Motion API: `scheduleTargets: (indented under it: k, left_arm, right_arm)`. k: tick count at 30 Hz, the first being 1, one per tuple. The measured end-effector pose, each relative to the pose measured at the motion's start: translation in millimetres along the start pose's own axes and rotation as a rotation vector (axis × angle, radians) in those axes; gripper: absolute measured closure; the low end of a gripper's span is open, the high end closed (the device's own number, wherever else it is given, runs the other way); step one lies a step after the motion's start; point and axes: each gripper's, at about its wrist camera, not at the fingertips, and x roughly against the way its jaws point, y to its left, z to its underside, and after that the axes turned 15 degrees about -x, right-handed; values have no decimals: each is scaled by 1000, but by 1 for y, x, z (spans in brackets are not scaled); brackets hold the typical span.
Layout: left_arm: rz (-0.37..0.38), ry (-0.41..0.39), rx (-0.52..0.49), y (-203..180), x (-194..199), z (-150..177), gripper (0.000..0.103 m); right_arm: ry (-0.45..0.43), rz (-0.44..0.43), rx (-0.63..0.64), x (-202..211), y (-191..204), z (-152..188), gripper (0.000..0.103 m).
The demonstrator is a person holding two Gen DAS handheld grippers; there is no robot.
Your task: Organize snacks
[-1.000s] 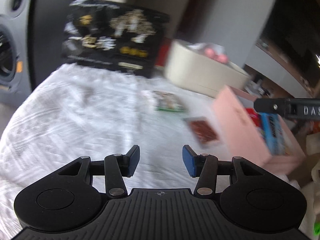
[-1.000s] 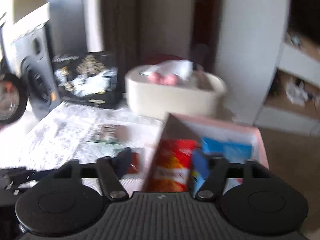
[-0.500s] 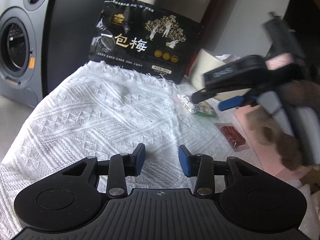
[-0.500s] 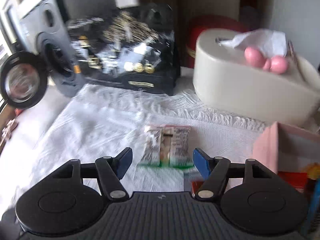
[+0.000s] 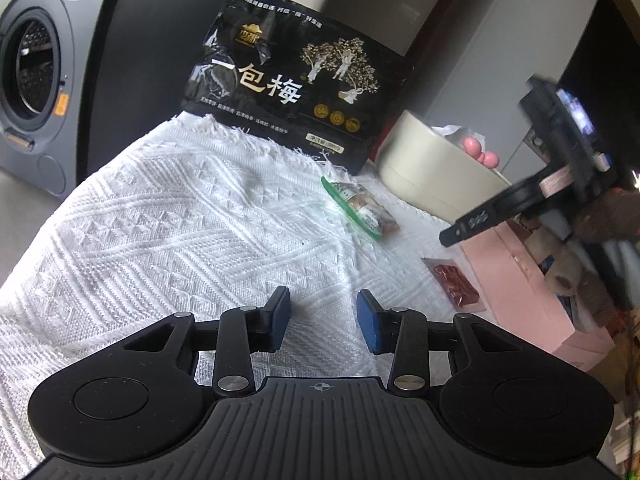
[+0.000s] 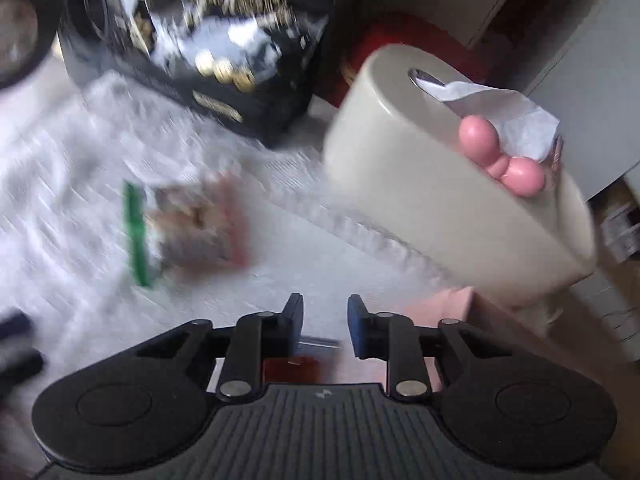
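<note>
On the white woven cloth (image 5: 168,216) lie a green-edged snack packet (image 5: 362,210) and a small red packet (image 5: 456,284). The red packet lies beside a pink box (image 5: 516,292) that holds more snacks. My left gripper (image 5: 323,312) hovers low over the cloth, open, with nothing between its pads. My right gripper (image 6: 323,316) points steeply down with its jaws closing. The red packet (image 6: 292,368) shows just under its fingers, and a narrow gap still shows between the pads. In the left wrist view the right gripper (image 5: 452,236) hangs just above that packet. The green-edged packet (image 6: 188,232) is blurred, farther left.
A large black snack bag (image 5: 288,88) leans upright at the cloth's far edge. A cream tissue box (image 6: 440,200) with pink balls on it stands at the back right, close behind the pink box (image 6: 452,300). A washing machine (image 5: 32,68) stands at the far left.
My right gripper swung from over the pink box to the cloth, tipped downward, and its jaws narrowed sharply. My left gripper drifted a little lower and its jaws narrowed slightly.
</note>
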Motion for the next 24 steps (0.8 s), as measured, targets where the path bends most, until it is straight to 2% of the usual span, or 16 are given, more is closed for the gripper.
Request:
scheduleTargets:
  k: [3,6,12,15,17,20,24]
  left_arm:
    - [9,-5,14,2,2,2,60]
    - [15,-7,26,4,2,2,60]
    - [16,-8,28,4,2,1,60]
    - [15,-8,27,4,2,1,60]
    - [15,-8,27,4,2,1,60]
    - [13,-8,25,3,2,2,60]
    - [16,-9,29,4,3,2,60]
  right_arm:
    - [-5,88,81,-14,11,2,80]
    - [-16,115,123,-18,15,7,81]
    - [28,-42,105,19,15,33,81]
    - [115,-266,37,38,15,47,81]
    - [110,-337,18,52,12,56,81]
    - [66,-334,83,67,11,64,80]
    - [95,-258,91,55,4,63,79]
